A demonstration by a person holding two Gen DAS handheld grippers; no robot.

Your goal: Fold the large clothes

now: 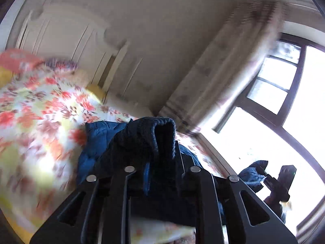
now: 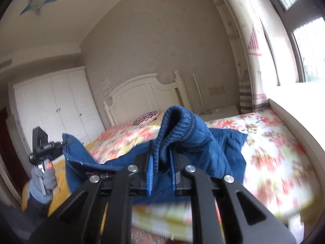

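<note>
The right tongs (image 2: 160, 162) are clamped almost together on the ribbed knit cuff (image 2: 176, 122) of a blue quilted jacket (image 2: 219, 152), the cuff bulging up in a soft loop between blue grooved pads (image 2: 150, 172). The left tongs (image 1: 160, 154) likewise pinch a dark, looped knit cuff (image 1: 154, 134) of the same jacket. Its puffy body hangs between them over the bed (image 2: 270, 148), on a floral sheet. Farther back stand a white panelled headboard (image 2: 146, 93) and a wardrobe (image 2: 52, 105).
</note>
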